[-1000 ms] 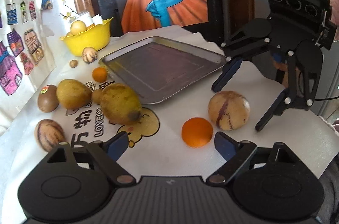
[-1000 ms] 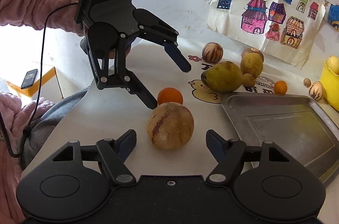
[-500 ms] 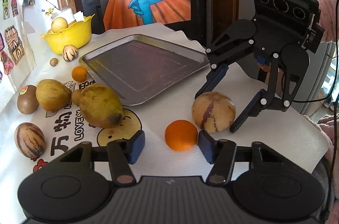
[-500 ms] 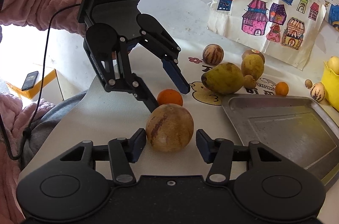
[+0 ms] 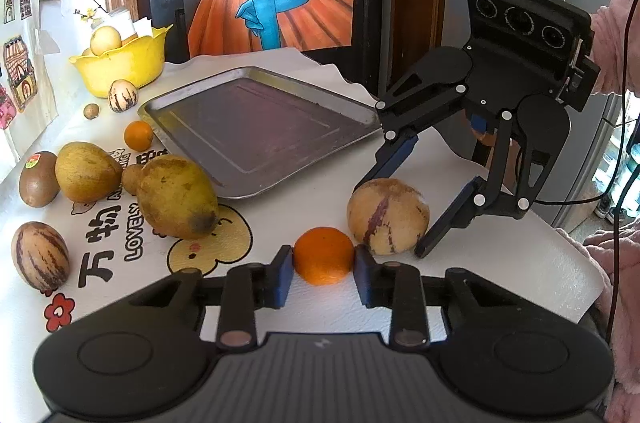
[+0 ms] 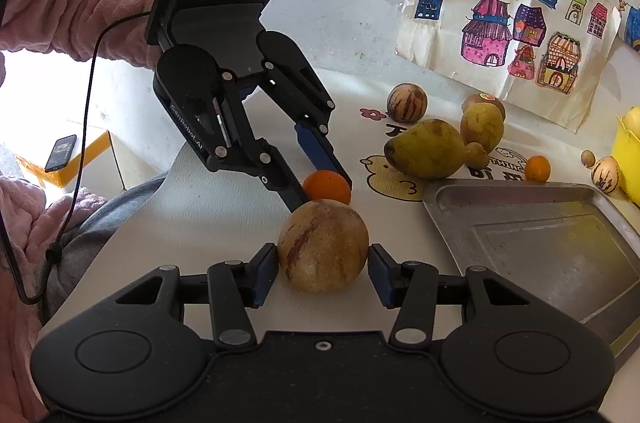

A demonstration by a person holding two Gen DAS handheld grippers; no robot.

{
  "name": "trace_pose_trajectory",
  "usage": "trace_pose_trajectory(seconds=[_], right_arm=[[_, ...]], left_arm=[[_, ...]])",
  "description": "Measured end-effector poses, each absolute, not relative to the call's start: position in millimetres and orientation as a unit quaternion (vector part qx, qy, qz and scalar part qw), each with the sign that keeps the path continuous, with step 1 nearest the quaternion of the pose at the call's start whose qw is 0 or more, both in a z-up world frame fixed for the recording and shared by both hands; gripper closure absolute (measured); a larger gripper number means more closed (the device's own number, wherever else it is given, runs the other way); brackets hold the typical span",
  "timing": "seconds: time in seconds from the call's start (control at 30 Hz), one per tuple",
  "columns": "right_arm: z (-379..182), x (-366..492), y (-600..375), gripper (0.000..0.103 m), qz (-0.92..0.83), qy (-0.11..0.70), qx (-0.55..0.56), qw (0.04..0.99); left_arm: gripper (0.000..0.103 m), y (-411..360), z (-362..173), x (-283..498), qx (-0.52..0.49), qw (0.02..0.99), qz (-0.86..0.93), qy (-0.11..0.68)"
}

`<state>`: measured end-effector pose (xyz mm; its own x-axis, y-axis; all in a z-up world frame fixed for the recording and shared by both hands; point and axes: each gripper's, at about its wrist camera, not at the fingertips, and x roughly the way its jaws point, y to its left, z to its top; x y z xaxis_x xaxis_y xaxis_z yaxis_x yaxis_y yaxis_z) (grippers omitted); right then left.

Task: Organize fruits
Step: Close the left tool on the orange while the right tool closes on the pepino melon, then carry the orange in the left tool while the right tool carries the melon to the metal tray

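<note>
Fruit on white cloth (image 5: 500,255): L gripper (image 5: 323,269) pads pinch small orange (image 5: 324,255); R gripper (image 6: 323,265) clamps striped melon (image 6: 323,251), just at orange's 2 o'clock. Metal tray (image 5: 256,127) sits at 11 o'clock, w/ mango (image 5: 176,197) at 9.

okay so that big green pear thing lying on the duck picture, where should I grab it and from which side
Grip the big green pear across its fat middle, coming down from above with the jaws spanning its short width. It lies on its side on the cloth, long axis roughly level, so the belly is the widest, steadiest hold. A small brown fruit touches its far-left side, so set the jaws away from that spot.
</note>
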<state>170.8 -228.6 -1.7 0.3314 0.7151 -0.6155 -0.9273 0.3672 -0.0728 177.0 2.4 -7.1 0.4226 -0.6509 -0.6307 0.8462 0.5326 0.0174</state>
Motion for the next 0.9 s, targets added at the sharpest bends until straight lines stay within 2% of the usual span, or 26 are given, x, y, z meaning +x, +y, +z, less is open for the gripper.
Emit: trace_pose_trajectory(seconds=[0.27, 0.6, 0.9], right_arm=[[-6, 168, -232, 0.054, 0.508, 0.249, -0.181, 0.804], [-16, 156, -254, 0.054, 0.441, 0.218, -0.078, 0.867], [16, 177, -286, 0.054, 0.384, 0.183, -0.044, 0.904]], left_arm=[[0.069, 9, -11, 173, 0.117, 0.857, -0.411, 0.287], [0.069, 10, -8, 159, 0.003, 0.911, -0.312, 0.269], [0.069, -10, 27, 166, -0.023, 0.929, -0.274, 0.247]])
